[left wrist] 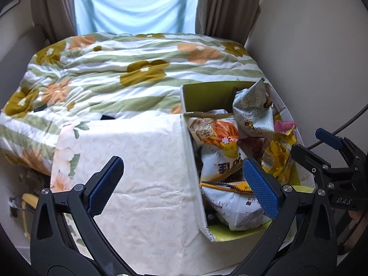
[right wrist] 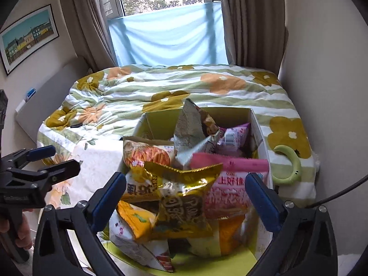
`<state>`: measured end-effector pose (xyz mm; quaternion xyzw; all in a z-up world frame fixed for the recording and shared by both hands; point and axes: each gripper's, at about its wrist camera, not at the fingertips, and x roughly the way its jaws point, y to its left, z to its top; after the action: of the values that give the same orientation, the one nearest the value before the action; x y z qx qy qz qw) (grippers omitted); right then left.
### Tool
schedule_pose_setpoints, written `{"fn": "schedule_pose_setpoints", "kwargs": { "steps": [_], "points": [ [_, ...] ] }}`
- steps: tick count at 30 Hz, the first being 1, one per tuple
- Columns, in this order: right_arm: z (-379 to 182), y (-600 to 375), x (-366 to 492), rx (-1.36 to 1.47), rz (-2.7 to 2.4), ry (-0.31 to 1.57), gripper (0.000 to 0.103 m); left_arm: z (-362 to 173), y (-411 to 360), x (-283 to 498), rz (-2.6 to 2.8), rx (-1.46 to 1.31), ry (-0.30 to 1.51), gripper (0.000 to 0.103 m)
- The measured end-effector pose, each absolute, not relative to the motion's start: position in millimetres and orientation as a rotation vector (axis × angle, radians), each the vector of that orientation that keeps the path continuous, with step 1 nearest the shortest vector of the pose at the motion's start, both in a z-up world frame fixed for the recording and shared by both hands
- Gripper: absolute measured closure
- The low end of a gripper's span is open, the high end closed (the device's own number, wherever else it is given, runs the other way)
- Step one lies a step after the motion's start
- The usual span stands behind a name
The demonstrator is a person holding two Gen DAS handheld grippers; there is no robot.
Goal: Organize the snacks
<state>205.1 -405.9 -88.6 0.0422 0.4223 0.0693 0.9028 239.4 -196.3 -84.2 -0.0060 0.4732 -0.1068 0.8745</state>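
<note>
An open cardboard box [left wrist: 187, 138] [right wrist: 258, 128] with a green inside stands on the bed, full of snack bags. On top lie a gold bag [right wrist: 184, 197] [left wrist: 276, 156], a pink bag [right wrist: 230, 184], an orange-and-white chip bag [left wrist: 216, 135] [right wrist: 147, 154] and a grey crumpled bag [left wrist: 253, 105] [right wrist: 191, 124]. My left gripper [left wrist: 184, 184] is open and empty, straddling the box's left wall. My right gripper [right wrist: 186, 197] is open and empty, with the gold bag between its fingers.
The box sits on a white floral pillow [left wrist: 138, 172] on a flowered quilt [left wrist: 115, 69]. A green crescent-shaped object [right wrist: 289, 163] lies right of the box. A wall runs along the right, curtains and a window behind. A cable [right wrist: 340, 195] hangs at right.
</note>
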Motion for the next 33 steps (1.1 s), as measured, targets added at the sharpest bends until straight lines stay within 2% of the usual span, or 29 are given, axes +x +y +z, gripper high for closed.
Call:
{"fn": "schedule_pose_setpoints", "kwargs": {
  "steps": [7,21,33],
  "points": [
    [-78,-401,184,0.119,0.132,0.854,0.0,-79,-177,214,-0.203,-0.04,0.97,0.0],
    [1,-369,82,0.136,0.022,0.699,0.0,13,-129,90,-0.086,0.085,0.672,0.0],
    [8,-337,8,0.091,-0.001,0.66,0.0,23,-105,13,-0.081,0.076,0.606,0.0]
  ]
}}
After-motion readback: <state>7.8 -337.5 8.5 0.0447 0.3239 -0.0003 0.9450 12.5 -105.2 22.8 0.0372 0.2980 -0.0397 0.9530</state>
